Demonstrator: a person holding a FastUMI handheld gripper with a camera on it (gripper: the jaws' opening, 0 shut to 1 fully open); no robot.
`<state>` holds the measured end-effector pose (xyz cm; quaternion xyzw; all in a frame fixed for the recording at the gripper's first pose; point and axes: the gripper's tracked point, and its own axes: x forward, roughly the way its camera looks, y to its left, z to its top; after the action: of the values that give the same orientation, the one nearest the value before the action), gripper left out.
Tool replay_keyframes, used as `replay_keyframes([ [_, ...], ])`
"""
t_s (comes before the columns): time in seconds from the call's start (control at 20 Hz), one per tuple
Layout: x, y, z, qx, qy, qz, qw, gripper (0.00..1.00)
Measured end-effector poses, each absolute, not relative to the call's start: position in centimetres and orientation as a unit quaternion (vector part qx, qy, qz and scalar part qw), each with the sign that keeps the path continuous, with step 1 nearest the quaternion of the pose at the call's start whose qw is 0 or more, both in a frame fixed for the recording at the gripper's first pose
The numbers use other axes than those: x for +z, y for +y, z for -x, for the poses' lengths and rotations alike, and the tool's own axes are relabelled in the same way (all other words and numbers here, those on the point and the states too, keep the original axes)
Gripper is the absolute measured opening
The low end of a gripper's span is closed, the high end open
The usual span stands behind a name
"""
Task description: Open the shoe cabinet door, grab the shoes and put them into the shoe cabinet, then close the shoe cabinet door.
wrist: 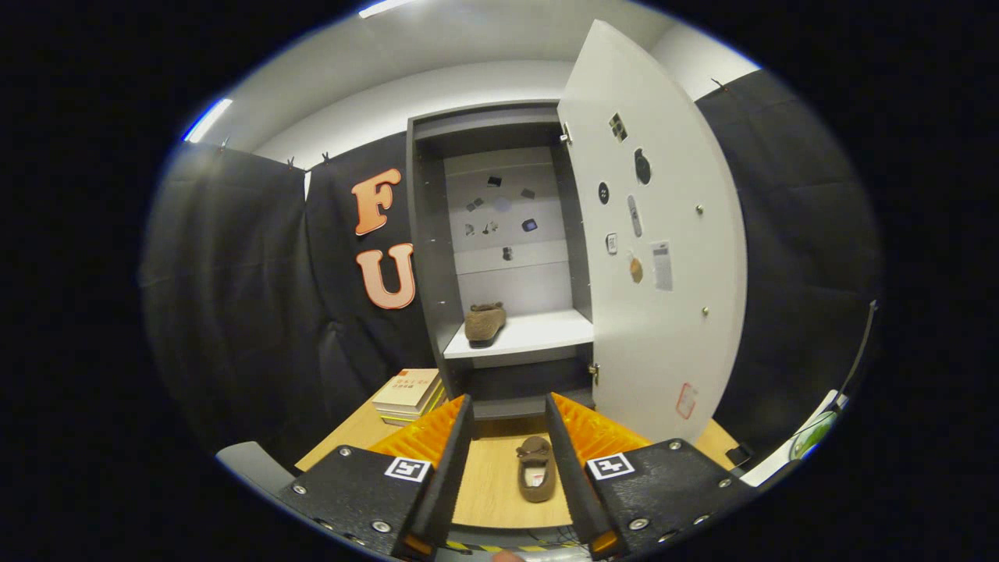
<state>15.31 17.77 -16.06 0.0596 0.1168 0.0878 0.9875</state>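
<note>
Shoe (536, 468) on tabletop (492, 484) between wide-open gripper (509, 406) fingers, below: go down, squeeze its sides softly, then lift to cabinet shelf (538, 332) beside other shoe (485, 323).

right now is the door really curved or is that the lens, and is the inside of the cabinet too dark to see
Gripper view: fisheye bends the open white cabinet door; the grey shoe cabinet is evenly lit, the brown slipper on its white shelf sharp; the second brown slipper lies between the open tool fingers.

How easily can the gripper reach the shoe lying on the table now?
Probably yes: the gripper is open, and the shoe on the table lies between its fingers, with nothing in the way.
</note>
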Motion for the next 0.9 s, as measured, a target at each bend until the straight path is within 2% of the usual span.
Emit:
replay_keyframes([
  [0.05,-17.1,18.6,-15.3,0.093,0.126,-0.054,0.986,0.72],
  [0.25,-20.9,20.5,-16.1,0.094,0.151,-0.023,0.984,0.82],
  [0.55,-27.0,22.3,-18.7,0.097,0.190,-0.033,0.977,0.89],
  [0.9,-36.8,23.3,-23.7,0.108,0.218,-0.048,0.969,0.89],
])
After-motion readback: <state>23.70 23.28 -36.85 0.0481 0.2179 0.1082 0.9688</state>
